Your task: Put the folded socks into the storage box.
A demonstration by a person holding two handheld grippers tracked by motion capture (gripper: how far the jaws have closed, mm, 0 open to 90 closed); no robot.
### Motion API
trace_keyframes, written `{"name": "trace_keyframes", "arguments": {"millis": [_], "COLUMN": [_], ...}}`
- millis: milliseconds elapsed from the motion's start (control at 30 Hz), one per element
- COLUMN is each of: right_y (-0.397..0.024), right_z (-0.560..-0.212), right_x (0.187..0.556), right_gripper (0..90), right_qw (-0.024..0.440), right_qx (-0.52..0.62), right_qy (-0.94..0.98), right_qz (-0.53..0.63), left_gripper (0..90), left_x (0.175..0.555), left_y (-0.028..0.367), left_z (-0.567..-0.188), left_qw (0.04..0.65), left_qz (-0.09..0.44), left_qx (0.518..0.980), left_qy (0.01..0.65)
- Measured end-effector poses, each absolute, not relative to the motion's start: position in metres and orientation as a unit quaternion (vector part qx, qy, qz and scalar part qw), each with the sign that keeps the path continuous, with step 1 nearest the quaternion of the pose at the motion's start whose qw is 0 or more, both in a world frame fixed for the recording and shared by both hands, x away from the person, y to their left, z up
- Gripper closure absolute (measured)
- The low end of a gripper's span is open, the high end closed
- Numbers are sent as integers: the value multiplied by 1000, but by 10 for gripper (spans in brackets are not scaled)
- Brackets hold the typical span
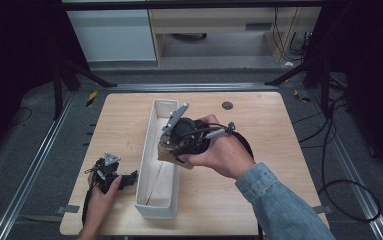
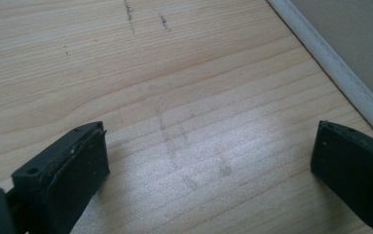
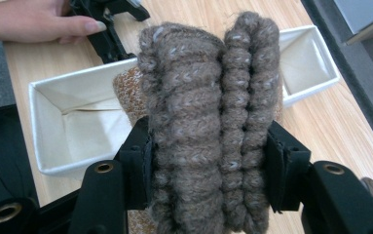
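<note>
Folded brown knitted wool piece [image 3: 208, 122]: clamped in right gripper [image 3: 208, 161], above long white fabric box [image 3: 57, 131]. Left gripper [image 2: 208, 165]: jaws apart, nothing held, over wooden table [image 2: 174, 73].

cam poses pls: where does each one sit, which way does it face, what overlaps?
High view: above the person's side, looking forward and down on the table; both forearms show.
Left gripper view: on the left gripper, facing bare wood.
Right gripper view: on the right gripper, facing the knitted bundle.
Shared by the high and right gripper views: the white bin.
</note>
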State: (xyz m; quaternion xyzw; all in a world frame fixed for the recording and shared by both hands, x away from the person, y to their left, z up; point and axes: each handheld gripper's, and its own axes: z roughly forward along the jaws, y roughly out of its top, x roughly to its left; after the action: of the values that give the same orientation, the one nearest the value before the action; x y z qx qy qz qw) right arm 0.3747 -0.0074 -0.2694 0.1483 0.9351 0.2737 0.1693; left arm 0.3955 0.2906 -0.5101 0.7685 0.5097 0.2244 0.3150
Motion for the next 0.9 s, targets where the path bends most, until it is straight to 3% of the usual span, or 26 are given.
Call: {"name": "trace_keyframes", "arguments": {"millis": [900], "right_y": [28], "right_z": [-276], "right_x": [369], "right_gripper": [468], "right_qw": [149], "right_qx": [119], "right_qy": [945], "right_qz": [266], "left_gripper": [0], "left_x": [396], "left_y": [291], "left_z": [-510], "left_qw": [315], "left_qz": [224], "left_qx": [769], "left_qy": [510]}}
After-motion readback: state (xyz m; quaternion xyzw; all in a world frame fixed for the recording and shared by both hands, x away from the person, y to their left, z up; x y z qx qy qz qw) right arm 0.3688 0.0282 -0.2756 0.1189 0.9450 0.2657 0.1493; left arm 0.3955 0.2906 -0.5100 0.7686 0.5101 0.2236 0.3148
